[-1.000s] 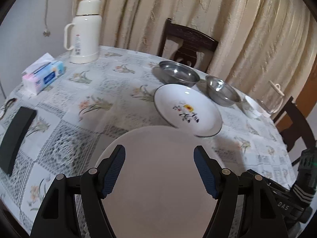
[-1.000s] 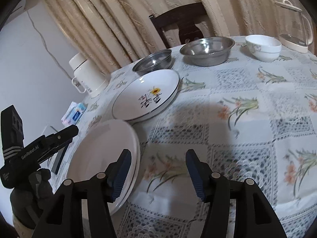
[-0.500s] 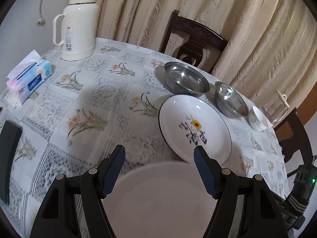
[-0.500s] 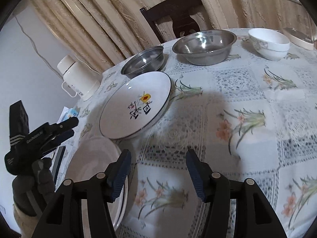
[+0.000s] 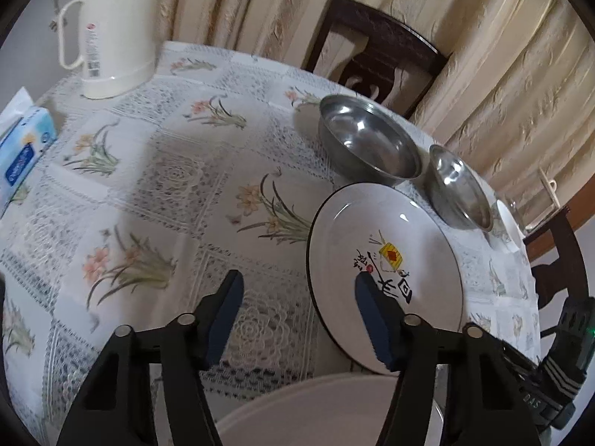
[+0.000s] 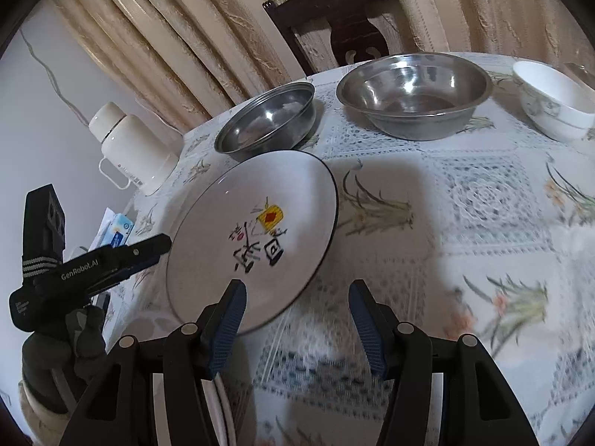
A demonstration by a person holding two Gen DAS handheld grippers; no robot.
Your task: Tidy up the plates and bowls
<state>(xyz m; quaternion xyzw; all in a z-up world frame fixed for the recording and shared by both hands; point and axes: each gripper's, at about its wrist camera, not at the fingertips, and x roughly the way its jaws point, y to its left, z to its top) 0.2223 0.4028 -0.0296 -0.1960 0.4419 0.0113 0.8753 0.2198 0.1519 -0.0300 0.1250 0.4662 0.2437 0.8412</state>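
- Left gripper (image 5: 297, 312): jaws apart, nothing between them; its blue pads (image 5: 225, 316) hang above the tablecloth (image 5: 178, 186), the right-hand one overlapping the near-left rim of the decorated plate (image 5: 386, 256) in the left wrist view.
- Right gripper (image 6: 297, 319): jaws apart, nothing held; its left pad (image 6: 228, 321) overlaps the near rim of the same plate in the right wrist view.
- Decorated plate: white with a dark rim line and a yellow, red and black motif; lies flat on the tablecloth, between the two grippers.
- Plain white plates (image 5: 327, 409): nearest the cameras, below the left gripper; stacked edges show in the right wrist view, count unclear.
- Smaller steel bowl (image 6: 267, 122): just behind the decorated plate, contact unclear.
- Larger steel bowl (image 6: 412, 93): beside the smaller one, apart from it.
- White ceramic bowl (image 6: 554, 107): right of the larger steel bowl.
- White thermos jug (image 5: 115, 26) and tissue pack (image 5: 22, 148): at the table's left side.
- Dark wooden chair (image 5: 372, 55): behind the table, before the curtain (image 5: 502, 37).
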